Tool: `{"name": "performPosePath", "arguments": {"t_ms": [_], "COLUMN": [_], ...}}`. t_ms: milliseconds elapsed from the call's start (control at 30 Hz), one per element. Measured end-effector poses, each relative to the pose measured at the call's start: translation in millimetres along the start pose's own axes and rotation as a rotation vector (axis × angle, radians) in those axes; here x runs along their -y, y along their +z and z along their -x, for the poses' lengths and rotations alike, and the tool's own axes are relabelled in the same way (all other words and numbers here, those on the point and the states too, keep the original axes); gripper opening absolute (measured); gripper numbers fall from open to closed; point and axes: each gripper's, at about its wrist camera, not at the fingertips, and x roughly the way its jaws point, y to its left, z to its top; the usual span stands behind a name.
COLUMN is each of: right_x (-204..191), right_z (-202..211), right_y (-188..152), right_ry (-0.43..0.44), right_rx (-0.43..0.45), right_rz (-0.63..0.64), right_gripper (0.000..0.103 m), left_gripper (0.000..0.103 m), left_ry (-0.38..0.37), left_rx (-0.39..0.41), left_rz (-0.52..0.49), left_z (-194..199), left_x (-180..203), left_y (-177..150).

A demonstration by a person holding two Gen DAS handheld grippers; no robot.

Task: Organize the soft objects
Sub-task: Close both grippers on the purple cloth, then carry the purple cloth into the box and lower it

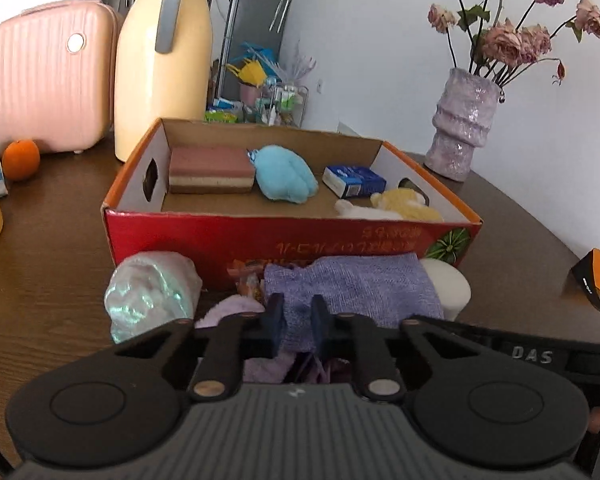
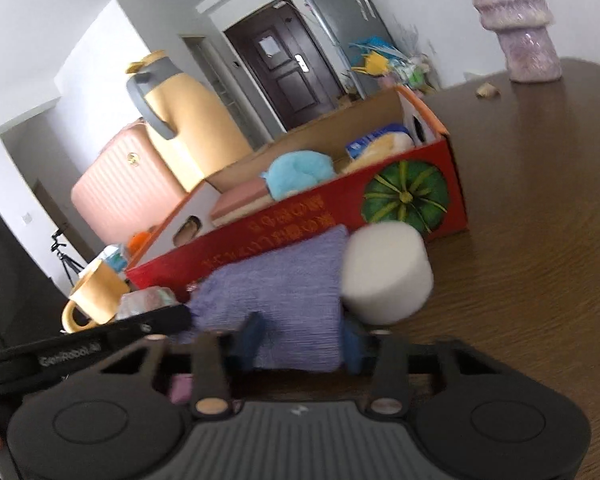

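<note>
The left gripper (image 1: 296, 316) points forward and a bit down at the table. Its two dark fingers are pinched together on the near edge of a purple cloth (image 1: 352, 284). The right gripper (image 2: 304, 340) is tilted to one side, so the whole room looks slanted in its view. Its blue fingers (image 2: 252, 340) sit on each side of the same purple cloth (image 2: 276, 304) and squeeze it too. So both grippers hold this one cloth, side by side. The left one shows at the edge of the right view as a black bar with "GenRobot.AI" printed on it. In the left view the right one shows as a black bar with the letters "DAS".

The purple cloth lies on the brown table (image 1: 60, 280), right in front of a red box (image 1: 260, 232). A white foam round (image 2: 384, 276) touches the cloth on its right side. A shiny pale green bundle (image 1: 148, 292) sits to the left of it.

The red box has gold writing on its front, upside down and too hard to read, and a picture of a green pumpkin (image 2: 406, 196). Inside the box are a pink sponge (image 1: 210, 170), a blue plush toy (image 1: 284, 174), a small blue pack (image 1: 354, 180) and a yellow plush toy (image 1: 404, 206).
</note>
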Motion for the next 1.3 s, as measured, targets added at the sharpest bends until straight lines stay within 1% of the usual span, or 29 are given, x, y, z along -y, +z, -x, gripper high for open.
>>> {"name": "performPosePath", "arguments": {"t_ms": [67,100,167,267,367,433,500,567,667,700,733,767,800,833,867,900,933,967,1000,1033,1100,1167,1233,1267,1300], "right_x": [1.1,-0.2,-7.1,-24.4,-40.7,-45.9,-48.8,-49.9,-48.6,-49.2,-50.4,-52.1,-54.6,-57.2,-58.7,-59.6,-60.3,-60.4,-60.3,-58.6,-55.3,-51.8,-47.9,-46.2,-45.8], "right_z": [-0.3,1.7,8.9,32.4,73.0,102.5,125.5,139.2,144.8,146.1,149.2,152.6,155.3,158.3,160.7,162.0,162.7,162.4,161.0,158.8,152.0,144.0,140.2,138.5,136.5], "right_y": [-0.3,0.2,0.7,-1.8,-11.5,-24.4,-44.0,-69.3,-103.4,-112.0,-118.5,-122.6,-124.9,-126.8,-126.0,-125.3,-123.6,-122.4,-121.8,-118.8,-115.4,-114.0,-114.6,-114.8,-115.2], "right_ry": [-0.017,-0.011,-0.002,0.007,0.025,0.043,0.060,0.058,0.036,0.029,0.019,0.008,-0.007,-0.022,-0.034,-0.040,-0.046,-0.049,-0.048,-0.049,-0.060,-0.068,-0.052,-0.039,-0.032], "right_rx": [0.006,0.009,0.029,0.079,0.120,0.115,0.075,0.008,-0.093,-0.107,-0.101,-0.087,-0.073,-0.050,-0.026,-0.009,0.007,0.022,0.032,0.043,0.048,0.037,0.018,0.008,-0.001], "right_rz": [0.008,0.010,0.035,0.091,0.148,0.166,0.176,0.204,0.201,0.202,0.203,0.214,0.237,0.258,0.269,0.278,0.277,0.272,0.266,0.256,0.238,0.221,0.201,0.190,0.184], "right_gripper": [0.007,0.006,0.004,0.004,0.004,0.004,0.004,0.004,0.005,0.011,0.014,0.022,0.030,0.035,0.043,0.046,0.047,0.047,0.047,0.047,0.048,0.046,0.035,0.024,0.018], "left_gripper": [0.005,0.005,0.004,0.004,0.004,0.004,0.004,0.004,0.005,0.007,0.016,0.039,0.052,0.069,0.072,0.072,0.072,0.072,0.072,0.070,0.060,0.042,0.030,0.028,0.026], "left_ry": [0.003,0.007,0.004,-0.009,-0.048,-0.076,-0.111,-0.116,-0.114,-0.109,-0.097,-0.086,-0.067,-0.043,-0.025,-0.016,-0.013,-0.015,-0.034,-0.050,-0.069,-0.095,-0.113,-0.129,-0.139], "left_rx": [0.018,0.019,0.028,0.085,0.154,0.192,0.184,0.152,0.055,0.024,-0.002,-0.015,-0.019,-0.014,-0.004,0.014,0.027,0.024,0.016,0.015,0.004,-0.020,-0.028,-0.036,-0.044], "left_rz": [-0.002,0.000,-0.003,-0.030,-0.039,-0.039,-0.020,0.000,0.053,0.062,0.064,0.068,0.081,0.097,0.112,0.128,0.145,0.158,0.165,0.178,0.216,0.244,0.255,0.258,0.265], "left_z": [1.1,1.4,4.9,29.1,72.6,106.0,132.5,151.3,163.9,164.8,165.7,165.9,167.0,168.2,170.5,171.6,172.1,170.2,166.2,163.1,154.5,145.6,141.8,139.9,138.5], "left_x": [-1.0,-1.3,0.5,11.4,22.7,27.5,30.4,31.0,28.0,27.6,28.5,28.7,27.9,24.5,22.8,19.6,16.8,16.2,15.7,15.0,12.3,10.8,8.5,7.2,6.5], "left_y": [-1.3,-1.3,0.7,3.8,1.6,-8.4,-26.4,-53.2,-97.6,-110.0,-120.9,-130.0,-137.7,-143.8,-148.0,-150.2,-152.0,-151.2,-148.4,-147.2,-143.4,-142.4,-142.6,-141.6,-141.7]}}
